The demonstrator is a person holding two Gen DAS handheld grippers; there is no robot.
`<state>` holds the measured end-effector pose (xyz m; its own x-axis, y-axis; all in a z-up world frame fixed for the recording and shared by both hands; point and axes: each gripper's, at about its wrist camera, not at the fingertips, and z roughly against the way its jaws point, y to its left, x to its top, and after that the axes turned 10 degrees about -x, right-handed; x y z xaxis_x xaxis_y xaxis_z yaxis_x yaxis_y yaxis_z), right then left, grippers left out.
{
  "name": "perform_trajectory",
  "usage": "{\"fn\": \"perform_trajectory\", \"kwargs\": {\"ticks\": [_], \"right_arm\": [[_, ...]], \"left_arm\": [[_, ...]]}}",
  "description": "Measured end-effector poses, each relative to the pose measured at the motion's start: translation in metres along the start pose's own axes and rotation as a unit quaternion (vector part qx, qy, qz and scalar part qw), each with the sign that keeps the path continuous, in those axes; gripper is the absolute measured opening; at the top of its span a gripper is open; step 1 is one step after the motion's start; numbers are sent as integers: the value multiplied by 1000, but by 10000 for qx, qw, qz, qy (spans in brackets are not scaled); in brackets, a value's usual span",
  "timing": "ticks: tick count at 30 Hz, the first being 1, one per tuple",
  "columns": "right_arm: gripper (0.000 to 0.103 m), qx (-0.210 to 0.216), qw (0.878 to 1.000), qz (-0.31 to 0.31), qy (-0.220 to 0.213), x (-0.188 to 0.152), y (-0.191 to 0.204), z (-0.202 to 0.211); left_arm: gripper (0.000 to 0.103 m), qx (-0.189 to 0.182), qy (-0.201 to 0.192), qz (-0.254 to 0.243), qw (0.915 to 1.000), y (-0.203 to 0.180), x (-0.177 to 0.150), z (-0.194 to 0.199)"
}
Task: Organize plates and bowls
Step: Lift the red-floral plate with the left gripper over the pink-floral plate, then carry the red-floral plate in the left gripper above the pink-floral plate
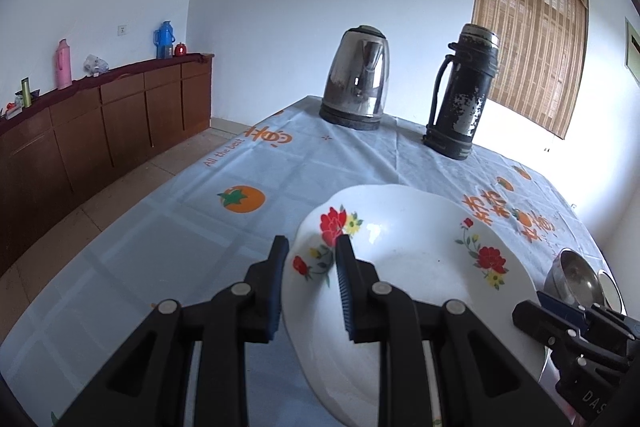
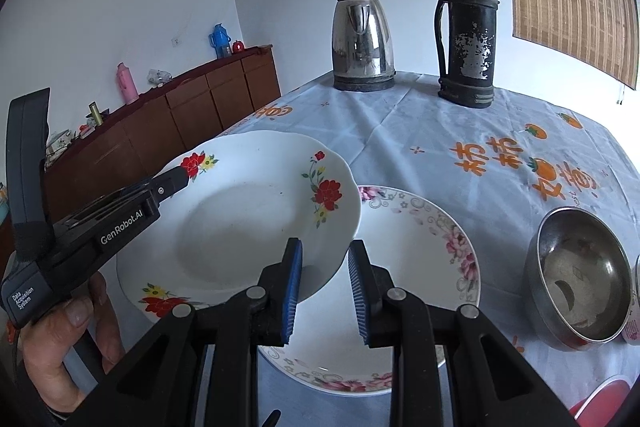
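Item one: the red-flowered plate, white with scalloped rim, was carried between both tools, lifted clear of the tablecloth and tilted. My left gripper was clamped on its left rim, one pad above and one below the edge. My right gripper had the plate's near right rim between its blue pads; I read it as gripping, though the contact on the right pad was hard to confirm.

Item two: a pink-flowered plate lay flat on the cloth, partly beneath the raised plate.

Item three: a steel bowl sat to the right of that plate, apart from it, upright and empty.

Item four: a steel kettle and a worn black flask stood upright at the far end of the table, side by side, not touching.

Item five: a hand held the left tool's grip at lower left in the right wrist view.

Item six: a wooden sideboard ran along the left wall, bearing a pink flask and a blue flask.
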<state>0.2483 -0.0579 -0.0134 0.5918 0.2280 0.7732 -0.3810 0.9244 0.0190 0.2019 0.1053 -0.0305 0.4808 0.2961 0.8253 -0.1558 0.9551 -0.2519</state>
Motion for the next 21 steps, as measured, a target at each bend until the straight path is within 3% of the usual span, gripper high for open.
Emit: {"fn": "perform_trajectory", "kwargs": {"ticks": [21], "right_arm": [[26, -408, 9981, -378, -259, -5, -49, 21]], "left_arm": [[21, -240, 41, -290, 9993, -54, -2, -12]]}}
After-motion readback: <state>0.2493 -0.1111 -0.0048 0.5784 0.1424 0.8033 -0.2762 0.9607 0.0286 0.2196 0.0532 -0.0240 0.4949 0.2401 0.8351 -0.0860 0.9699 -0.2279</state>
